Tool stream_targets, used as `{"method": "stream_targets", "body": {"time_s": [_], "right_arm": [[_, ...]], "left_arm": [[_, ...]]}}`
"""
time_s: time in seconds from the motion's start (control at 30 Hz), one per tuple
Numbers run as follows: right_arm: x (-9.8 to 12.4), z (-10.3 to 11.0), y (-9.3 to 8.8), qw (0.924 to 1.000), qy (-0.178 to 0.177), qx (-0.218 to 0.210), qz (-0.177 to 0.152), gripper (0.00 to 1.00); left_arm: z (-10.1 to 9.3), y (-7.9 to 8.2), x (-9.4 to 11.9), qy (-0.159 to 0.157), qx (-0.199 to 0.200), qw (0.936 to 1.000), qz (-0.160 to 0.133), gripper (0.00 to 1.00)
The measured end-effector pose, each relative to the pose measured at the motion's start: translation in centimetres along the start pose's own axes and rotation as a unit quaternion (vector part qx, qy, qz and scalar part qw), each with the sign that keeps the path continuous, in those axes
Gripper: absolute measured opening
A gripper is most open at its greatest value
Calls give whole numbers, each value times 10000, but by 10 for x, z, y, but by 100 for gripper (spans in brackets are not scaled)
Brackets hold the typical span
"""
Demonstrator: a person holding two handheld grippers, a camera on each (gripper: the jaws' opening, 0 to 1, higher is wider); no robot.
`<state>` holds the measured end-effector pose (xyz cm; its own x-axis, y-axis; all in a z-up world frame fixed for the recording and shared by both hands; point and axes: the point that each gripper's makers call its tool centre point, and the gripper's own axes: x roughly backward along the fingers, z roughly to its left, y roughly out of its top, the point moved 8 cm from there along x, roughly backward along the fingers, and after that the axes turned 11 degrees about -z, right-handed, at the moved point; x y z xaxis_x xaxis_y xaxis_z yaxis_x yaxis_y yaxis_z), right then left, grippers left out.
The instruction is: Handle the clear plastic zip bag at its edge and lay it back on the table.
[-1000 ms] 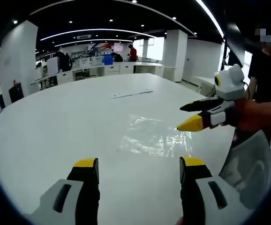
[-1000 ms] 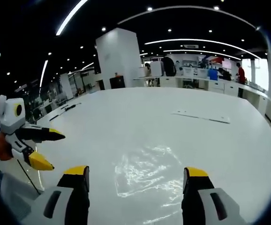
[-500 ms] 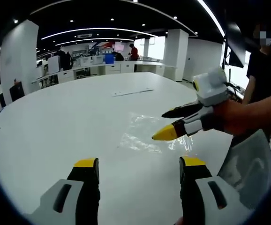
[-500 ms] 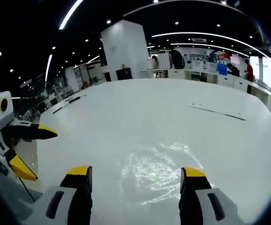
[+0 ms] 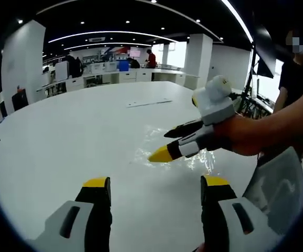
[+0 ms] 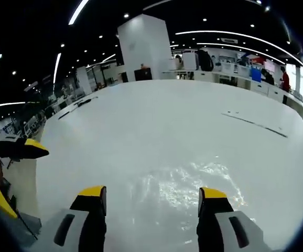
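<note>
Zip bag [image 6: 185, 189] lies flat on the white table [image 5: 62, 136], unheld. Right gripper [image 5: 167, 143] hovers just above its near edge, jaws parted. Left gripper [image 5: 154, 185] waits spread, well back. Advice: come in low, pinch only the edge film, avoid scraping the tabletop.

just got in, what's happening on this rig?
A person holds a two-jaw gripper in each hand over a large white table. A clear zip bag lies flat on it. The right gripper, jaws open, is low over the bag's edge and holds nothing yet. The left gripper hangs open nearer the person, also empty. A thin strip lies farther back on the table.
</note>
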<state>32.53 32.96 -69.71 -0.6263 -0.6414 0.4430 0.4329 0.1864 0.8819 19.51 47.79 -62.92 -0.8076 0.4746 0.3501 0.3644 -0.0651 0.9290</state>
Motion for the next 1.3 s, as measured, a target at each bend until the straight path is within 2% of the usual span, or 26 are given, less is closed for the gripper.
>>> {"method": "stream_targets", "body": {"time_s": [0.1, 0.17, 0.37, 0.5, 0.57, 0.7, 0.87, 1.17, 1.3], "right_arm": [[-11, -2, -5, 9999, -73, 4, 76, 68], [-7, -3, -3, 9999, -122, 6, 103, 68], [-17, -6, -7, 9997, -212, 85, 124, 68], [-23, -8, -6, 9996, -262, 112, 81, 68], [-24, -9, -5, 9991, -273, 286, 121, 66], [-27, -7, -12, 9988, -270, 341, 238, 65], [-34, -10, -14, 9953, -322, 871, 291, 61], [-33, -4, -16, 9959, -215, 843, 241, 56], [-30, -3, -17, 9960, -192, 843, 224, 50]], "left_arm": [[-1, 0, 0, -16, 4, 10000, -10, 68], [-1, -1, 0, -12, 14, 10000, 4, 68], [4, -7, -1, 8, 71, 10000, 41, 68], [6, -6, -1, 26, 56, 10000, 29, 68], [8, -6, -1, 62, 98, 9999, 16, 68], [10, -6, 0, 91, 123, 9999, 9, 68], [12, -8, 0, 125, 172, 9998, 9, 68], [10, -8, 0, 127, 235, 9996, 18, 67], [10, -8, -1, 109, 213, 9997, 11, 67]]}}
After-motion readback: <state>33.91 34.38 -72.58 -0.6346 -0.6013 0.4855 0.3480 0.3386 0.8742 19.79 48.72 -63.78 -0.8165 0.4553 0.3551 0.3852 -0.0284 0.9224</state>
